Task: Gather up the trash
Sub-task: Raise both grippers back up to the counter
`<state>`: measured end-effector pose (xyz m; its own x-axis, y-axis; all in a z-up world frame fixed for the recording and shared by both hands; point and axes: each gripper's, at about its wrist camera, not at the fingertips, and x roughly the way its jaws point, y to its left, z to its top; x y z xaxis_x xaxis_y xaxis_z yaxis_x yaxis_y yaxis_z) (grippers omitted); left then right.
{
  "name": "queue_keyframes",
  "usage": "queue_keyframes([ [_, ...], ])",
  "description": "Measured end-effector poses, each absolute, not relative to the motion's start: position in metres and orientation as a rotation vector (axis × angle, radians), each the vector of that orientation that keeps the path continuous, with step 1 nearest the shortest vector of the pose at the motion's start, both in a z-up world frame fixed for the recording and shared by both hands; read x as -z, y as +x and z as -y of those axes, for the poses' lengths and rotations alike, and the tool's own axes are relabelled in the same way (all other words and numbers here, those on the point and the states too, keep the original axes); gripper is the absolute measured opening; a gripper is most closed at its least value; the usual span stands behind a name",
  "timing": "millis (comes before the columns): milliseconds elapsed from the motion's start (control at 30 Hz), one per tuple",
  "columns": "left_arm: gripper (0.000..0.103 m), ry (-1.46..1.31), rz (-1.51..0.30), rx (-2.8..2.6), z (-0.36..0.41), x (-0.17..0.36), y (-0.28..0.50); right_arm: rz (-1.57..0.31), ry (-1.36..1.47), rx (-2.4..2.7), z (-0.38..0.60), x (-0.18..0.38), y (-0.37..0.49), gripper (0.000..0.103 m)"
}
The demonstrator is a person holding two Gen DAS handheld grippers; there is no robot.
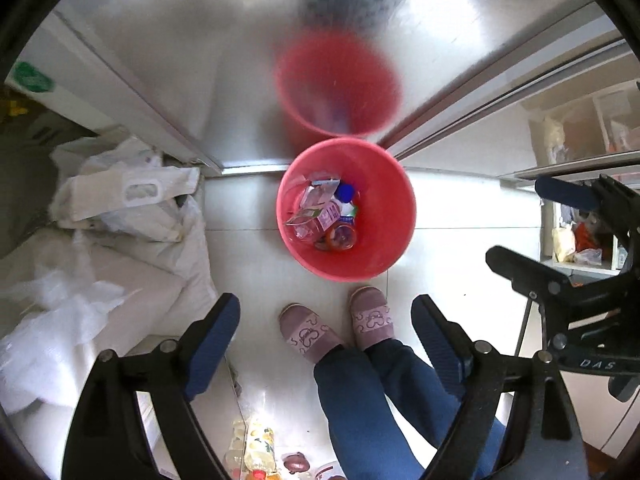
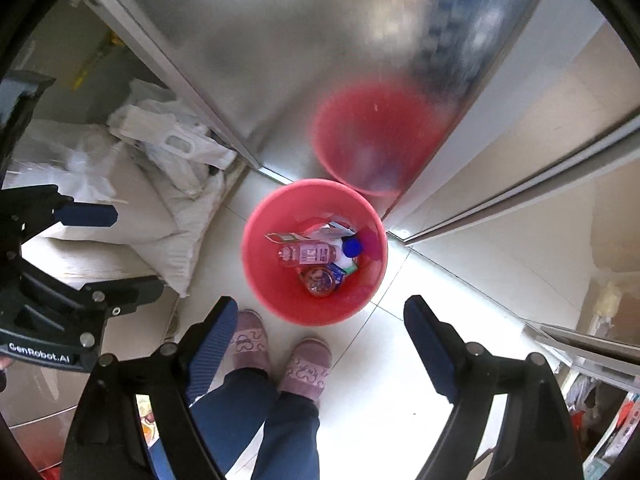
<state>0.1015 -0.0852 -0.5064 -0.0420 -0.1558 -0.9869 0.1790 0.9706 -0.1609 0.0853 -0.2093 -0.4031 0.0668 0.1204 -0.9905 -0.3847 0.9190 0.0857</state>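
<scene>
A: Trash (image 2: 316,260) is in the red bin (image 2: 256,268) on the floor (image 2: 400,340), just far of the person's slippers (image 1: 308,336). Pink-label bottle (image 2: 308,254) lies flat, long axis left-right in the right wrist view, blue cap (image 2: 353,247) toward the right.

B: Fingers?

A: Both wide, nothing btwn them. Left gripper (image 1: 324,344) and right gripper (image 2: 316,344) point down over the bin. White bags (image 1: 132,200) heaped to the left.

B: Bin's upright?

A: Yes, mouth up, next to a shiny door (image 1: 200,60).

"genrobot.ai" on left tool (image 2: 86,248), "das" on right tool (image 1: 544,232)
</scene>
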Motion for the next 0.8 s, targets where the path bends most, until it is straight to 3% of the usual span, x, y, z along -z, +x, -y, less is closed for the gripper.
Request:
queue_keyframes([
  [167, 0.086, -0.021, -1.492, 0.244, 0.079, 0.431, 0.087, -1.446, -0.223, -0.411, 0.204, 0.353, 0.075, 0.085],
  [233, 0.086, -0.023, -1.473, 0.234, 0.077, 0.403, 0.081, -1.424, -0.215, -0.420, 0.204, 0.329, 0.072, 0.091],
  [367, 0.086, -0.021, -1.437, 0.221, 0.075, 0.356, 0.069, -1.390, -0.223, -0.444, 0.201, 0.287, 0.064, 0.093],
  [467, 0.086, -0.013, -1.415, 0.205, 0.076, 0.322, 0.060, -1.354, -0.220, -0.463, 0.201, 0.256, 0.057, 0.102],
  [800, 0.090, -0.003, -1.333, 0.169, 0.082, 0.233, 0.038, -1.254, -0.264, -0.538, 0.200, 0.188, 0.046, 0.102],
])
